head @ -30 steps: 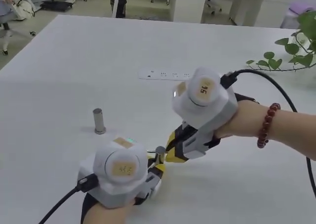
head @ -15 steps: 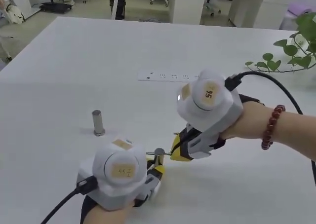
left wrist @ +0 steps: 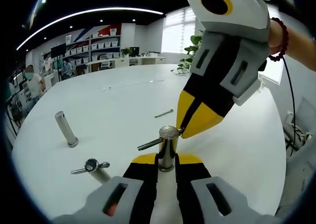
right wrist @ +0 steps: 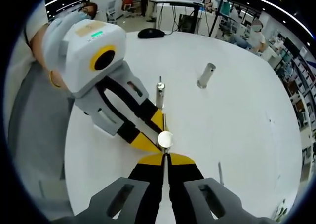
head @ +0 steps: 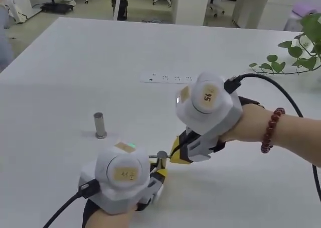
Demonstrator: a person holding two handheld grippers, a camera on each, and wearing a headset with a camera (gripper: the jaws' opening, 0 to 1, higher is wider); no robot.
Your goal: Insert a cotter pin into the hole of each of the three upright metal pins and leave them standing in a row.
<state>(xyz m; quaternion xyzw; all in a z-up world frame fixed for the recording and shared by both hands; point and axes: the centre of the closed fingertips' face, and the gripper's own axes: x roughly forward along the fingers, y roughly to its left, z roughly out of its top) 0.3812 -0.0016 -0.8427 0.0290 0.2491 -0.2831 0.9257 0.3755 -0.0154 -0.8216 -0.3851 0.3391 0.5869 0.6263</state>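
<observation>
Shiny upright metal pin (left wrist: pixel 168 152), cotter pin (left wrist: pixel 149 144) poking through its head.

Three steel pins stand upright on the tabletop (left wrist: pixel 123 100). The nearest pin (left wrist: pixel 168 152) has a cotter pin (left wrist: pixel 148 145) through its top hole. At its 8 o'clock a second pin (left wrist: pixel 96 168) carries a second cotter (left wrist: pixel 79 170), and at 10 o'clock stands a bare pin (left wrist: pixel 65 129). A spare cotter pin (left wrist: pixel 163 113) lies flat at 12 o'clock.

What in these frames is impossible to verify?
Head view: hole of the held metal pin, too small and crowded by left claw and right claw.
Left gripper view: head of the cotter pin, covered by the right claw's yellow tips.
Left gripper view: base of the second metal pin, behind the left claw's body.
</observation>
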